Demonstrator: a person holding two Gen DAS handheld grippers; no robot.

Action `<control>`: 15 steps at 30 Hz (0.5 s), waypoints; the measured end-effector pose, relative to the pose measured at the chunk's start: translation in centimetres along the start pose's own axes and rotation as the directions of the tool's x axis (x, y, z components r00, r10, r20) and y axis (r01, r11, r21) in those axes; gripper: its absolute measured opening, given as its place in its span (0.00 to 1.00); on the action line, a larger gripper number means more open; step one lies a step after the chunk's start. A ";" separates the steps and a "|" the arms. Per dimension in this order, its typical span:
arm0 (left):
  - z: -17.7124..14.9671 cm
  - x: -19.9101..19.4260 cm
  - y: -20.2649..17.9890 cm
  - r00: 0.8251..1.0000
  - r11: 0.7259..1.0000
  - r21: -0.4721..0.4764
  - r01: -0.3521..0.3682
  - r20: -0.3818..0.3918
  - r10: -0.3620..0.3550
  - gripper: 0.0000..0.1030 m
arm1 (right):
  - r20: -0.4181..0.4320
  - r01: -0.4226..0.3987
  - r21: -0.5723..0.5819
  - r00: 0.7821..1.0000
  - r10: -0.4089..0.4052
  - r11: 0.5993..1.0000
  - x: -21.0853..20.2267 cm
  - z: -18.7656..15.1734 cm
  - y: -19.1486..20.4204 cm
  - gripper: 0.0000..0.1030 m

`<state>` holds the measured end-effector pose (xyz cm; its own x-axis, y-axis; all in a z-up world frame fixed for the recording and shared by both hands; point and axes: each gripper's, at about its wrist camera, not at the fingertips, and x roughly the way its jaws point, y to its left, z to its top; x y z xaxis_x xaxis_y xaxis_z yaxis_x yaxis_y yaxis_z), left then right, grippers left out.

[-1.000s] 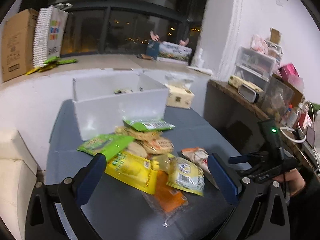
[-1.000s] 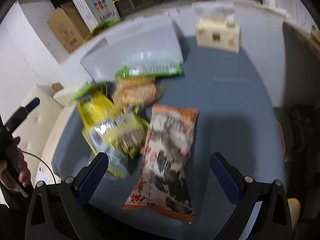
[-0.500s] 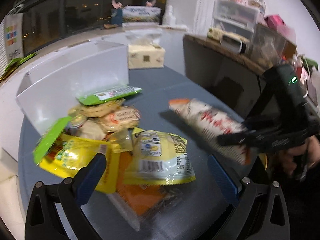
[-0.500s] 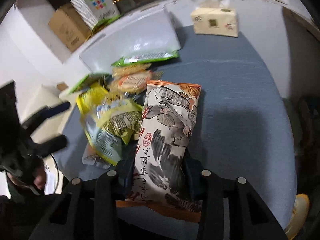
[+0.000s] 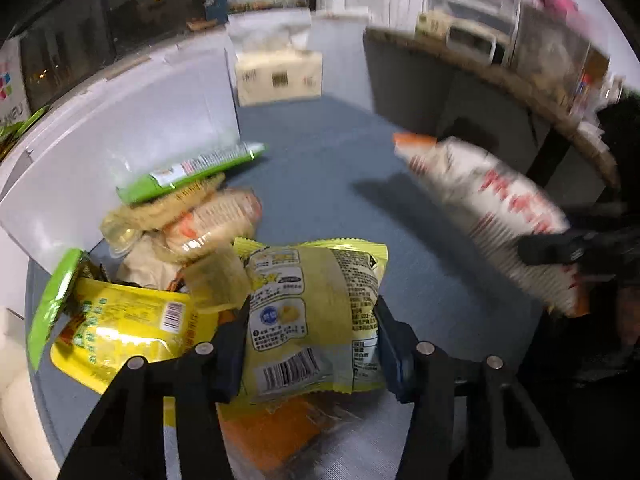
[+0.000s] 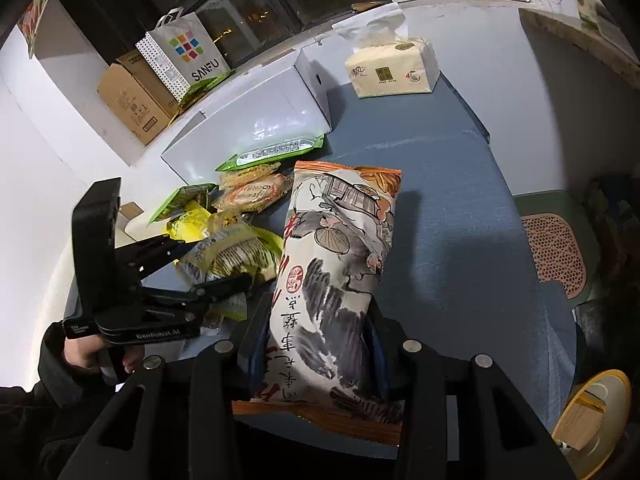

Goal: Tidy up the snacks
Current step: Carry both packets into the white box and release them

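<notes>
Left gripper (image 5: 312, 344) closing round the pale yellow bag (image 5: 316, 312), blue pads flanking its lower half and seemingly just meeting the wrapper; grip probably not yet firm. Taken low near the barcode end, likely because that end lies nearest and free of the heap. Further left, heaped against the white box (image 5: 120, 148): a bright yellow pack (image 5: 120, 332), round biscuit packs (image 5: 216, 220), a green pack (image 5: 192, 172) leaning on the box wall, presumably waiting to go into it. Under the yellow bag, an orange packet (image 5: 272, 428), mostly covered, contents unreadable. Behind, on the blue table (image 5: 320, 160), a tissue pack (image 5: 280, 76), blurred. To the right, in mid-air clear of the table, the long white bag (image 6: 332, 272), clamped across its lower part by the right gripper (image 6: 316, 344), jaws narrowed on its sides; held by the near end, so the rest sticks out forward, handy for poking into the box. Bottom seam cut off behind the gripper frame. Box interior hidden from both views, only outer walls showing, so how full it stands cannot be told. Left of the white bag in the right view, a hand (image 6: 88, 352) on the other gripper's handle, sleeve dark. Far right: a mesh pad (image 6: 556, 248) on the floor and something yellow (image 6: 592, 404), too cropped to name. Shelf clutter in the left view smeared by motion.
</notes>
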<state>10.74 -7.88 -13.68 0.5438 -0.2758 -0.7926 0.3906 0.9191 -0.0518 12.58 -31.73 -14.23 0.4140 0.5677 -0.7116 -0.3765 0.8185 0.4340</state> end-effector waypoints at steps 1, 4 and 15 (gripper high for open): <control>-0.1 -0.8 0.2 1.000 1.000 -0.011 0.004 0.022 -0.003 0.56 | 0.002 -0.005 0.002 1.000 0.004 1.000 -0.1 -0.1 -0.1 0.44; -0.2 -3.7 1.0 0.993 0.998 -0.044 0.035 0.114 -0.030 0.55 | 0.011 -0.014 0.003 1.000 0.014 1.000 -0.1 0.0 0.0 0.44; 2.0 -12.5 11.5 0.908 0.956 -0.292 0.018 0.405 0.107 0.55 | 0.089 -0.061 -0.114 0.994 0.071 0.992 0.2 5.5 4.2 0.44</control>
<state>9.97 5.57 -3.15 0.8365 -0.2660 -0.4790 0.1659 0.9562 -0.2412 15.67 -27.73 -9.51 0.4578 0.6304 -0.6270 -0.4934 0.7668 0.4106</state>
